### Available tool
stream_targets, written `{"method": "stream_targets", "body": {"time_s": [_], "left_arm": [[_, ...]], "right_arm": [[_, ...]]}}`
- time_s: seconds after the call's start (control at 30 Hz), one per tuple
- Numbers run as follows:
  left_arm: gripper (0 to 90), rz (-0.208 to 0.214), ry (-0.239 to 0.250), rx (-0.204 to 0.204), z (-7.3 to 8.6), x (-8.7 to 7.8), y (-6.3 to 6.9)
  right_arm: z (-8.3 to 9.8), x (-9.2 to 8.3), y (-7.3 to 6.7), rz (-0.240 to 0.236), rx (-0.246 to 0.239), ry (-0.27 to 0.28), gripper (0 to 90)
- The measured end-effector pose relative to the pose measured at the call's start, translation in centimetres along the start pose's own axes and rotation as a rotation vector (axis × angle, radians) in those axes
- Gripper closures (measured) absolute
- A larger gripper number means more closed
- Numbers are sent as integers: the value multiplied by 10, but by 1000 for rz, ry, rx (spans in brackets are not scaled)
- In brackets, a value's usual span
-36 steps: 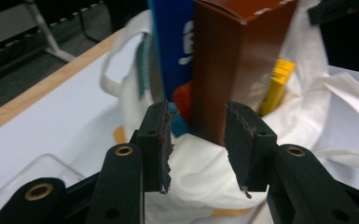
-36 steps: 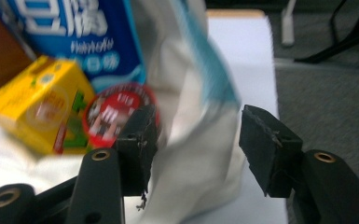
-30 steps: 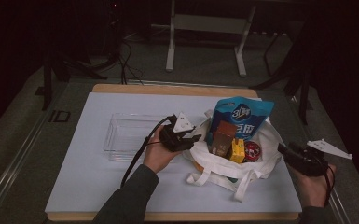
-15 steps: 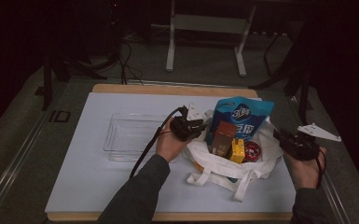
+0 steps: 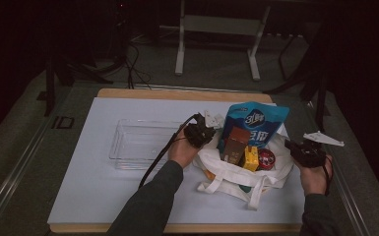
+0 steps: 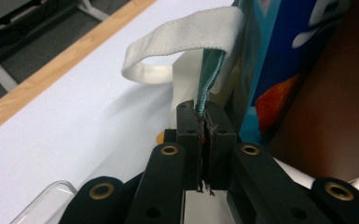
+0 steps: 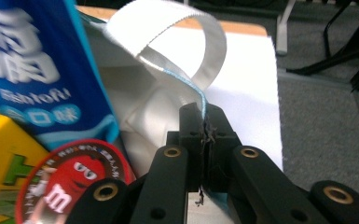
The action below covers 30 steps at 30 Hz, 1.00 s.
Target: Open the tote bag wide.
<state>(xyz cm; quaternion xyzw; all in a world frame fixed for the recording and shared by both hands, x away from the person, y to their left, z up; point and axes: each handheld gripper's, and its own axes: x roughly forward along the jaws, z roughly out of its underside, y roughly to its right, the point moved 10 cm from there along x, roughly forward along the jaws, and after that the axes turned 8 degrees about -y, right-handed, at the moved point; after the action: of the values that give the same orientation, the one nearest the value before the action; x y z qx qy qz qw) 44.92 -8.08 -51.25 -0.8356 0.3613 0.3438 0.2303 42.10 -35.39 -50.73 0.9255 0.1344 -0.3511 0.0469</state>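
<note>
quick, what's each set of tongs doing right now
Left tongs: shut on the rim of the white tote bag, having just closed.
Right tongs: shut on the bag's opposite rim, having just closed.

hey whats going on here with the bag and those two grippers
A person holds a gripper in each hand at a white tote bag full of snacks on the table. The left gripper and the right gripper have just closed, each pinching the bag's rim on its own side. A blue snack pouch, a brown box, a yellow box and a red M&M's pack still sit inside. A clear tray lies beside the bag.
</note>
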Motion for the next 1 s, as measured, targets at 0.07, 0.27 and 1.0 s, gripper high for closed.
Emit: {"method": "stream_targets", "body": {"time_s": [0.07,0.27,1.0], "left_arm": [[869,6,-14,-2,3,5,0],[871,14,-43,-15,7,16,1],[865,20,-59,-32,10,16,1]], "right_arm": [[5,7,2,-4,13,-14,879],[22,27,6,-14,39,-70,880],[30,-5,-8,-13,40,45,618]]}}
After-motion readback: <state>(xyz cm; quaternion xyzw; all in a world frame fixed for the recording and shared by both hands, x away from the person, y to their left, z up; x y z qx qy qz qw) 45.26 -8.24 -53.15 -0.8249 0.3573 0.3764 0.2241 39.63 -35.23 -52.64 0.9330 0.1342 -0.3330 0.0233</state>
